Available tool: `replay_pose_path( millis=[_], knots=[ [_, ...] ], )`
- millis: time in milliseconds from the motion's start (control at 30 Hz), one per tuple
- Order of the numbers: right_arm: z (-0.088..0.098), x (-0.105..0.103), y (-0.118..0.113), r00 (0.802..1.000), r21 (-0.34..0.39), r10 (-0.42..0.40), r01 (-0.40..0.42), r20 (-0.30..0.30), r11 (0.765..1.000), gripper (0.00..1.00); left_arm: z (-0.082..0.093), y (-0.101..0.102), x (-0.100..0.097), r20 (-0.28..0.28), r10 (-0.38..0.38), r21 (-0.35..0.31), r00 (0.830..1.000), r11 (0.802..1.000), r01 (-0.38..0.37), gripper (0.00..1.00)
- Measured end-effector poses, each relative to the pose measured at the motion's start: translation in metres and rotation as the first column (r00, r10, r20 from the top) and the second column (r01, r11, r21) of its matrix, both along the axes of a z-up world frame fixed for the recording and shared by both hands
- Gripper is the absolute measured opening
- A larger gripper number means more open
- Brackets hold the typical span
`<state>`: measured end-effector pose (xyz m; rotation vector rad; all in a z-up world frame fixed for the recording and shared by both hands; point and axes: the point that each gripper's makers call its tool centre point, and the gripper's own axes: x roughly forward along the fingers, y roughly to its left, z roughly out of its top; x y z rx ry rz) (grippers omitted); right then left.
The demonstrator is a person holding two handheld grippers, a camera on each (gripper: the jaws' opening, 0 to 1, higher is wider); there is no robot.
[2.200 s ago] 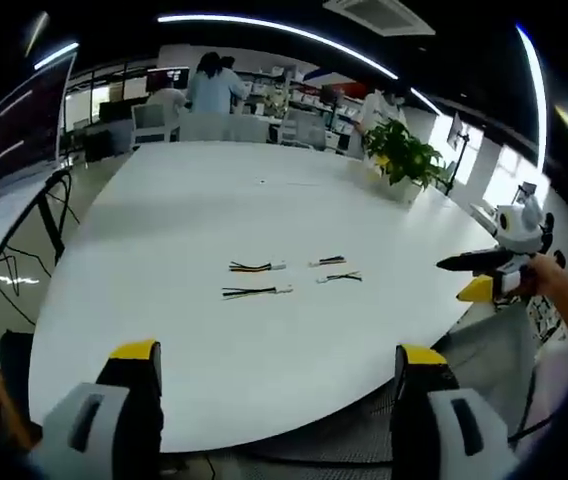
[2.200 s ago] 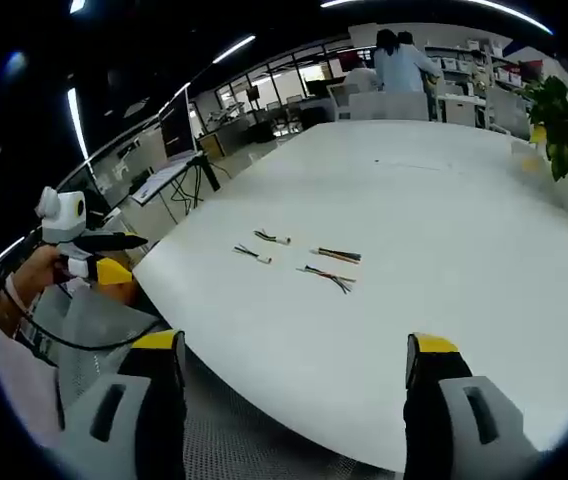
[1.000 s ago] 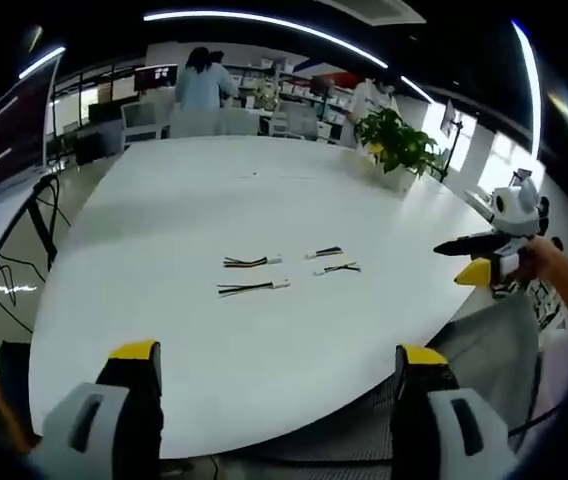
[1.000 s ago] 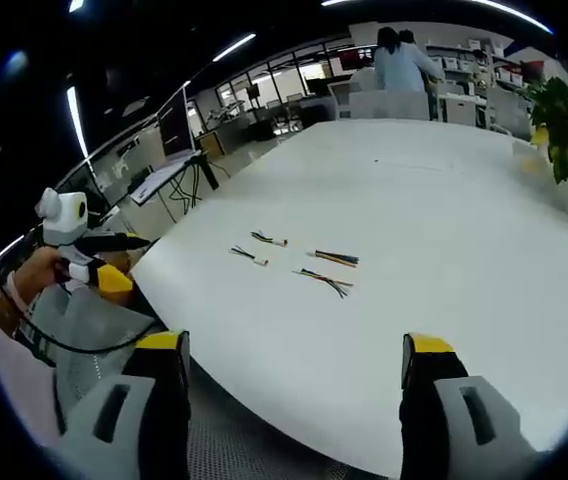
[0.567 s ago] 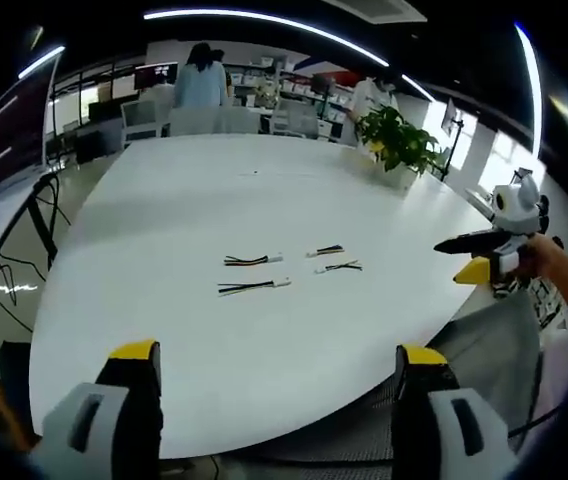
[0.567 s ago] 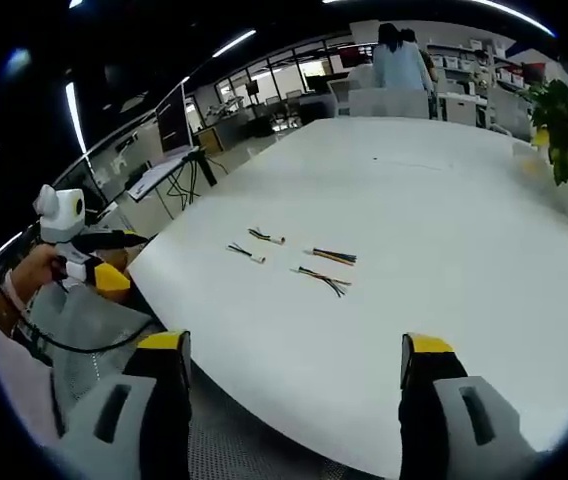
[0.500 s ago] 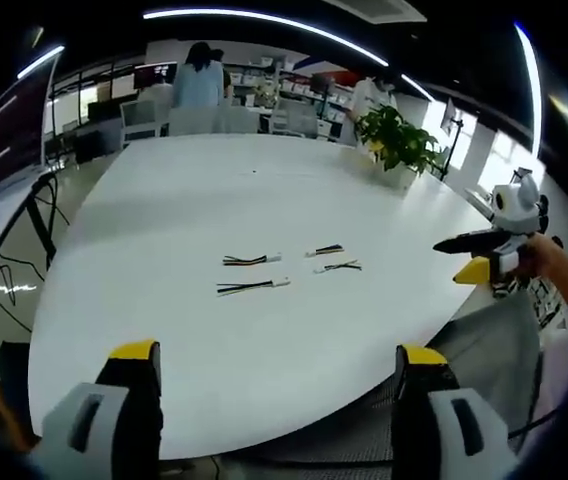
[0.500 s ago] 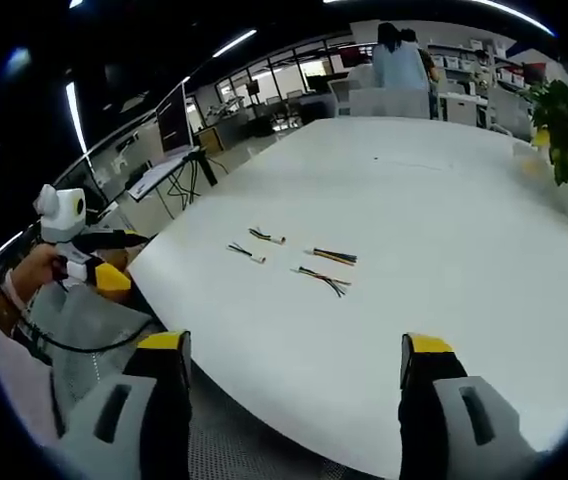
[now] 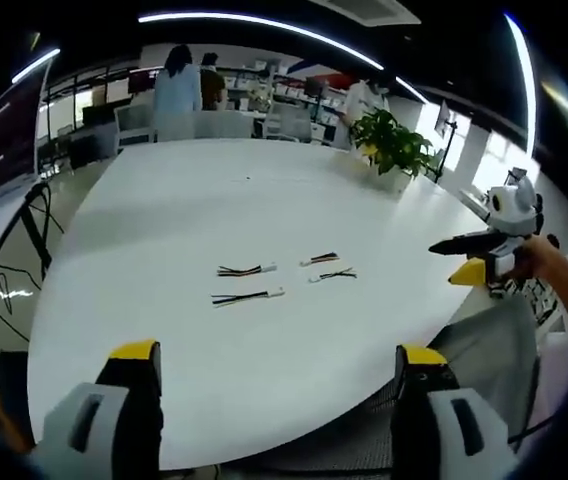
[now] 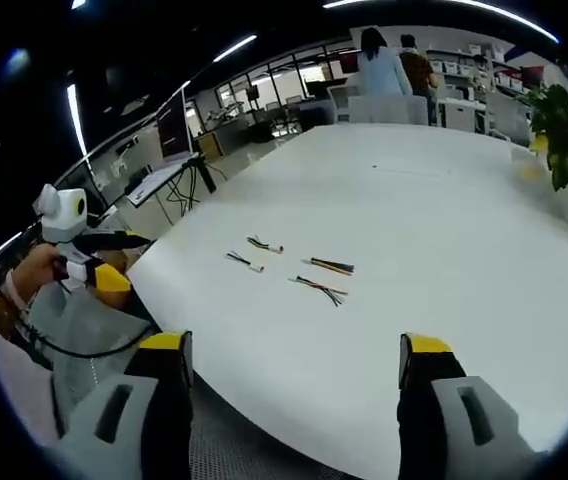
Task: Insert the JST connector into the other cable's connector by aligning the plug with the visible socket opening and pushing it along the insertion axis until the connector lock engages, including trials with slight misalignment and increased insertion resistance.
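Several short wire cables with small white JST connectors lie loose on the white table (image 9: pixel 164 220). In the left gripper view two longer ones (image 9: pixel 244 270) (image 9: pixel 247 296) lie left of two shorter ones (image 9: pixel 321 259) (image 9: pixel 334 273). In the right gripper view the shorter pair (image 10: pixel 262 244) (image 10: pixel 244 261) lies left of the longer pair (image 10: pixel 331 265) (image 10: pixel 316 288). My left gripper (image 9: pixel 276 352) is open and empty, held back over the table's near edge. My right gripper (image 10: pixel 293 343) is likewise open and empty. Each gripper also appears in the other's view, the right gripper (image 9: pixel 479 262) and the left gripper (image 10: pixel 99 262), both off the table.
The table (image 10: pixel 444 200) is large, round-edged and bare around the cables. A potted plant (image 9: pixel 396 150) stands at its far right side. People stand by chairs (image 9: pixel 179 95) beyond the far edge. A monitor stand (image 10: pixel 179 130) is at the left.
Both views have shifted slightly, so the cables sit a little lower and farther off. The cables have not moved on the table. The people at the back have stepped sideways. Both grippers stay open.
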<state>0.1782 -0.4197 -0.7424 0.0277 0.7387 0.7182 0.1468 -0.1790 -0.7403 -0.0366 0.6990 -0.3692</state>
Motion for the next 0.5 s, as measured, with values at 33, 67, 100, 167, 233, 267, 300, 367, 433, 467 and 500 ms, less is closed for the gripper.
replay_pose_path(
  millis=[33,67,100,167,233,267,300,367,433,467,500],
  knots=[
    [0.000,0.000,0.000,1.000,0.000,0.000,0.000,0.001,1.000,0.83,0.000,0.000,0.000,0.000,-0.001,0.003,1.000,1.000,0.001,0.95],
    [0.002,0.001,0.001,1.000,0.000,0.000,0.000,0.006,1.000,0.83,0.000,0.000,0.001,0.001,-0.003,0.007,1.000,1.000,0.003,0.95],
    [0.002,0.002,0.001,1.000,0.001,0.002,-0.002,0.008,1.000,0.83,0.001,0.000,0.001,0.002,-0.004,0.009,1.000,1.000,0.004,0.95],
    [0.004,0.003,0.003,1.000,0.001,0.007,-0.007,0.014,1.000,0.83,0.001,0.000,0.002,0.005,-0.008,0.015,1.000,1.000,0.008,0.95],
    [0.006,0.004,0.006,1.000,0.002,0.009,-0.009,0.018,1.000,0.83,0.002,-0.001,0.003,0.007,-0.011,0.017,1.000,1.000,0.011,0.95],
    [0.008,0.005,0.008,1.000,0.004,0.013,-0.013,0.022,1.000,0.83,0.003,-0.002,0.003,0.009,-0.014,0.017,1.000,1.000,0.014,0.95],
    [0.009,0.005,0.010,1.000,0.006,0.017,-0.018,0.026,1.000,0.83,0.003,-0.002,0.003,0.010,-0.016,0.017,1.000,1.000,0.016,0.95],
    [0.011,0.005,0.013,0.999,0.006,0.024,-0.024,0.034,1.000,0.82,0.005,-0.003,0.003,0.013,-0.022,0.024,1.000,0.999,0.021,0.95],
    [0.011,0.006,0.015,0.999,0.002,0.032,-0.032,0.040,0.999,0.82,0.007,-0.004,0.003,0.020,-0.026,0.033,0.999,0.999,0.025,0.95],
    [0.011,0.006,0.015,0.999,0.000,0.034,-0.034,0.040,0.999,0.82,0.007,-0.004,0.003,0.021,-0.027,0.035,0.999,0.999,0.026,0.95],
    [0.011,0.007,0.016,0.998,-0.003,0.039,-0.038,0.043,0.999,0.82,0.007,-0.004,0.003,0.022,-0.027,0.035,0.999,0.999,0.026,0.95]
  ],
)
